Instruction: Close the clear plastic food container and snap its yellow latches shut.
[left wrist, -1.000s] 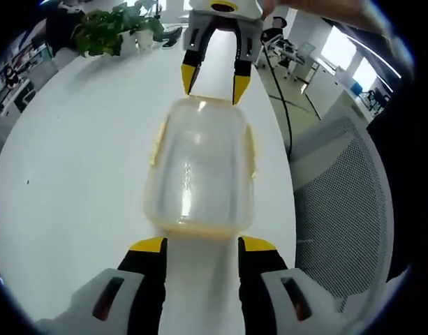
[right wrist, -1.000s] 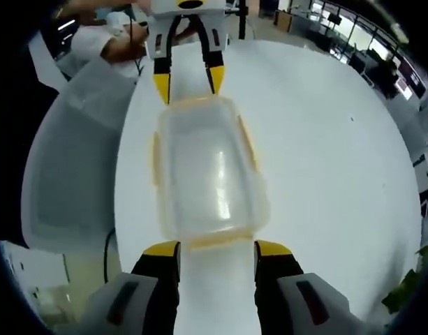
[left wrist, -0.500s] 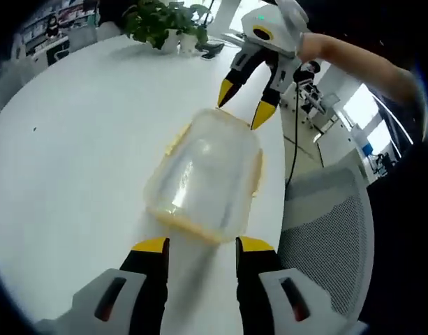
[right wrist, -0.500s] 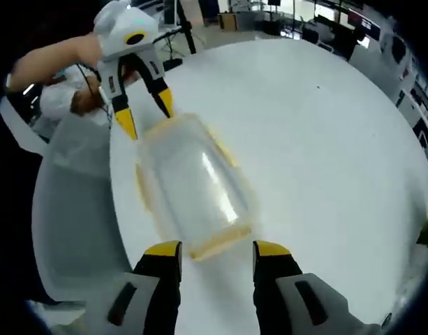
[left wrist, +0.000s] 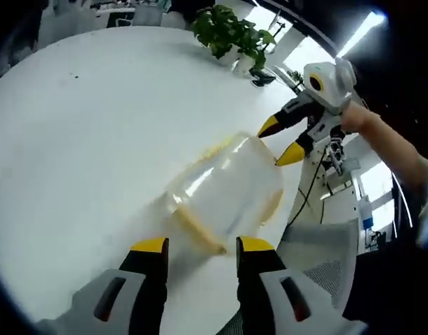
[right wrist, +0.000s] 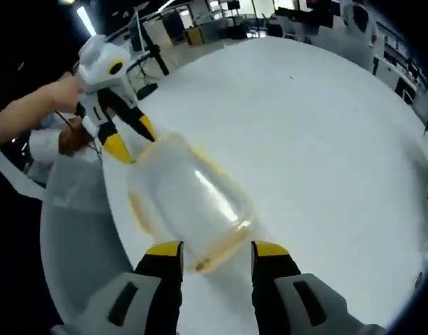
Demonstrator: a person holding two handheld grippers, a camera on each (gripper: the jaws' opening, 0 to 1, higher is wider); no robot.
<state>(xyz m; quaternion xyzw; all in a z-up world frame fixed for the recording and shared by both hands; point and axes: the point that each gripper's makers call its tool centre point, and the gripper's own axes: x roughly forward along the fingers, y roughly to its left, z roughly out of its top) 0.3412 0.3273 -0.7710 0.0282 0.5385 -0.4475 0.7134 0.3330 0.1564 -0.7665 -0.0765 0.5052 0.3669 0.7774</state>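
Left tongs (left wrist: 193, 246) parted at one end of the clear food container (left wrist: 227, 192), right tongs (right wrist: 209, 246) parted at the opposite end, container near the round white worktop (left wrist: 95, 132) edge, mesh chair (left wrist: 318, 262) beside, potted plant (left wrist: 234, 31) far across, bright office windows (left wrist: 378, 181) beyond.

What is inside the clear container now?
Through the clear walls of the container nothing can be seen inside; only glare and the white table show through. Its yellow latches hide part of the rim.
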